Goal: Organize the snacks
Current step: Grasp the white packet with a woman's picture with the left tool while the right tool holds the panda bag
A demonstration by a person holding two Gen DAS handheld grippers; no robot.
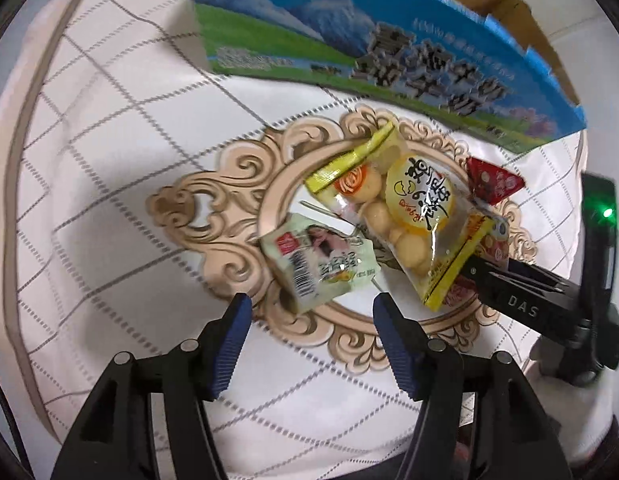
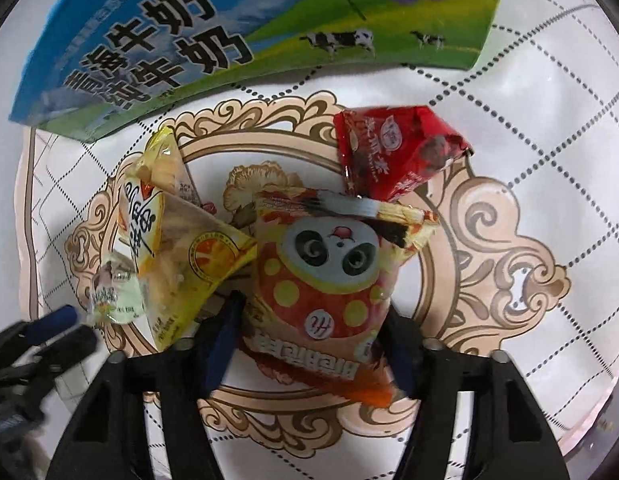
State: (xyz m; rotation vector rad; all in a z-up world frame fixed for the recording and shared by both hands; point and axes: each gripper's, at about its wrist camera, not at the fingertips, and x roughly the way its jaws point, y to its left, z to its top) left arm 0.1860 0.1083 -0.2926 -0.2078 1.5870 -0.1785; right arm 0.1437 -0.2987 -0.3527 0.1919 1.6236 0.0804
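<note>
A quilted white table point(image 2: 549, 128) carries the open milk carton point(image 2: 213, 36) at twelve o'clock. The right hand-held gripper point(image 2: 309, 344) clamps the panda snack packet point(image 2: 325, 276), long axis toward twelve; the left hand-held gripper point(image 1: 311, 312) gapes empty over the green packet point(image 1: 317, 260).

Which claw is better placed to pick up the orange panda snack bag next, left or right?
Right. The right claw already straddles the orange panda-print plastic snack bag; the left claw hangs open by the pale green packet.

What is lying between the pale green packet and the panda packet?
The yellow packet lies between the pale green packet and the panda packet; the right wrist view shows it.
</note>
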